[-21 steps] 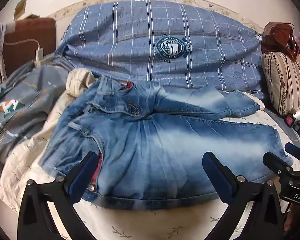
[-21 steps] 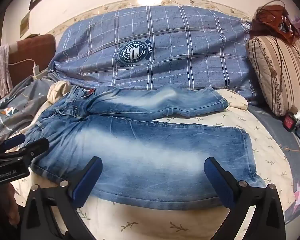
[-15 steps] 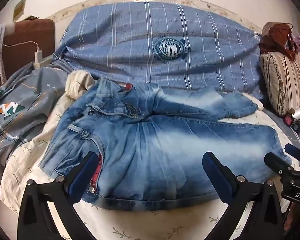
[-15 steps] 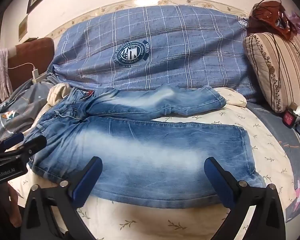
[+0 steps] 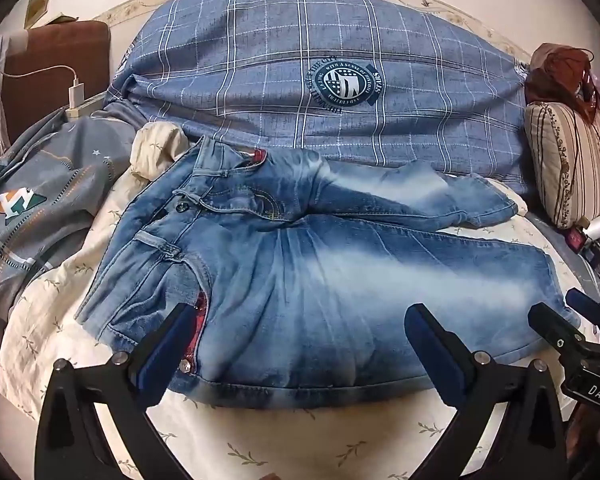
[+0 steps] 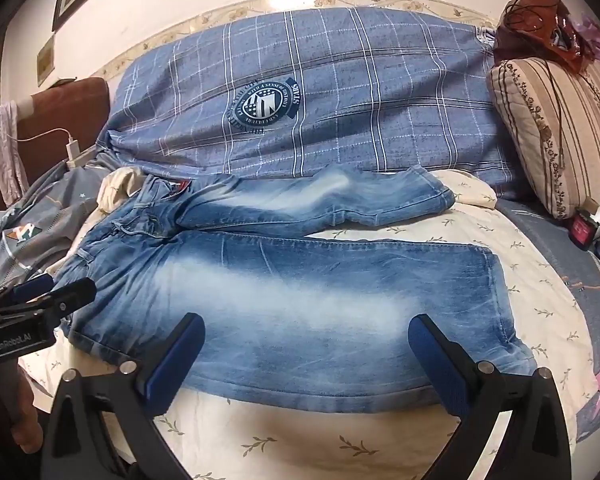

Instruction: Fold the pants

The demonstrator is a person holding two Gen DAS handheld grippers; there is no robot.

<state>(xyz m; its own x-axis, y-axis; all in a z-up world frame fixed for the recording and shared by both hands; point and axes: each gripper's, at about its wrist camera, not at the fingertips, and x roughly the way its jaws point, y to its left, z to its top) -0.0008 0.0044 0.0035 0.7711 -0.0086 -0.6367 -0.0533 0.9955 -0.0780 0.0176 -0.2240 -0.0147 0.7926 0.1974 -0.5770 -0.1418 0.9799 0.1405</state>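
The jeans lie spread flat on the bed, waistband toward the left, both legs running to the right, the far leg touching a blue plaid quilt; the left hand-held gripper hovers spread wide over the near edge by the waistband, pinching nothing; the right hand-held gripper hangs spread wide over the near leg, holding nothing; a striped pillow stands at the right.
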